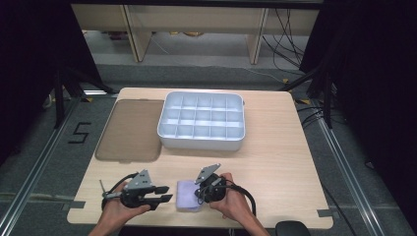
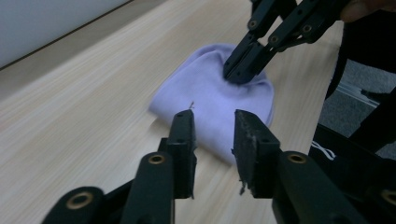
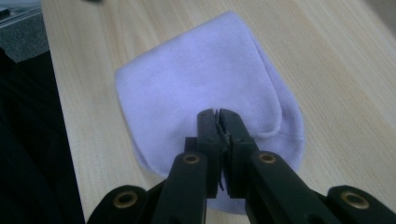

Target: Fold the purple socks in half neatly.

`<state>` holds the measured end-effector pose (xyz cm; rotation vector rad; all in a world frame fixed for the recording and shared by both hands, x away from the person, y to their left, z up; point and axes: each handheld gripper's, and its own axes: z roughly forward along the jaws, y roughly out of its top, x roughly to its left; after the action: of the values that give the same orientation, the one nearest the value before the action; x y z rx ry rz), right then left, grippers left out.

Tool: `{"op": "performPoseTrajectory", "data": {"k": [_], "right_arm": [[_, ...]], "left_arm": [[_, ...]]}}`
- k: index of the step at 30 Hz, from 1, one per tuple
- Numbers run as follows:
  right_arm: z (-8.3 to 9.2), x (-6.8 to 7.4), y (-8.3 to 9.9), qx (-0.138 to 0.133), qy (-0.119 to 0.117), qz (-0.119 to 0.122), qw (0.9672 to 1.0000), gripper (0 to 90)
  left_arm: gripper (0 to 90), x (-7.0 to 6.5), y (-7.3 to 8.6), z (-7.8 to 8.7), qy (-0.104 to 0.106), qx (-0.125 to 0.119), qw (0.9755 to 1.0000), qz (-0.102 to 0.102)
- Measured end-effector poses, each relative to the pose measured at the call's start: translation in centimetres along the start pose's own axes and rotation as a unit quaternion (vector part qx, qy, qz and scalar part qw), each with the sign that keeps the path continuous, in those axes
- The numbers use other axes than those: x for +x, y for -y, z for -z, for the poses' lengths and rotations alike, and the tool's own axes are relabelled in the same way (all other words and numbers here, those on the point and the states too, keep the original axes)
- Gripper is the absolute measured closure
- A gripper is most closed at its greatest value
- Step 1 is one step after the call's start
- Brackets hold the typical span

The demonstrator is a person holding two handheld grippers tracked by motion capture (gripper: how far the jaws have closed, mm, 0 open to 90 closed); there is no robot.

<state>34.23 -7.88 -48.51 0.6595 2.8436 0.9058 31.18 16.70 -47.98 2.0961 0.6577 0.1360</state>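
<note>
Lilac cloth (image 1: 189, 194), folded, at the table's (image 1: 275, 162) near edge: right gripper (image 3: 218, 113) pinched shut on its top layer, left gripper (image 2: 214, 122) part-open beside it, holding nothing; folding apparently underway, compartment tray (image 1: 201, 121) and lid (image 1: 129, 129) untouched.
</note>
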Motion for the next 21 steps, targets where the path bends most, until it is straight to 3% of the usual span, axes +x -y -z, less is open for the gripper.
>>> {"op": "performPoseTrajectory", "data": {"k": [1, 2, 3, 8, 10, 12, 15, 16, 17, 19, 21], "right_arm": [[0.0, 0.0, 0.0, 0.002, 0.000, 0.001, 1.0000, 87.9], [0.0, 0.0, 0.0, 0.001, -0.001, 0.001, 1.0000, 87.9], [0.1, 0.0, 0.0, 0.002, -0.001, -0.001, 1.0000, 87.9], [0.1, -0.1, 0.0, 0.002, -0.002, 0.003, 1.0000, 87.8], [0.1, -0.1, 0.0, 0.003, -0.002, 0.004, 1.0000, 87.8], [-0.1, -0.1, 0.0, 0.000, -0.004, 0.006, 1.0000, 87.8], [-0.1, -0.1, 0.0, 0.001, -0.004, 0.009, 1.0000, 87.8], [-0.1, -0.1, 0.0, 0.000, -0.003, 0.010, 0.9999, 87.8], [-0.1, -0.1, 0.0, 0.000, -0.006, 0.009, 0.9999, 87.8], [0.1, 0.0, 0.0, 0.003, -0.007, 0.009, 0.9999, 87.4], [0.4, 0.2, -0.2, -0.008, -0.006, 0.010, 0.9999, 87.2]], "left_arm": [[72.2, 0.1, -0.3, -0.6, 0.006, 0.009, 0.9998, -0.015], [74.8, 0.0, -0.5, -1.4, 0.009, 0.012, 0.9999, -0.006], [76.7, 0.2, -0.8, -1.8, 0.008, 0.024, 0.9993, -0.027], [84.5, 0.9, -1.2, -3.7, 0.006, 0.041, 0.9991, -0.012], [85.3, 1.3, -1.2, -4.2, -0.004, 0.051, 0.9986, -0.012], [86.5, 2.0, -1.0, -4.6, -0.018, 0.074, 0.9967, -0.027], [87.3, 2.1, -0.4, -5.1, -0.014, 0.068, 0.9976, -0.005], [87.1, 2.1, -0.4, -5.0, -0.015, 0.071, 0.9974, -0.007], [87.1, 2.3, -0.5, -4.9, -0.018, 0.079, 0.9964, -0.025], [87.1, 2.0, -0.4, -5.1, -0.023, 0.072, 0.9970, -0.013], [87.0, 2.1, -0.4, -5.1, -0.023, 0.075, 0.9968, -0.016]]}}
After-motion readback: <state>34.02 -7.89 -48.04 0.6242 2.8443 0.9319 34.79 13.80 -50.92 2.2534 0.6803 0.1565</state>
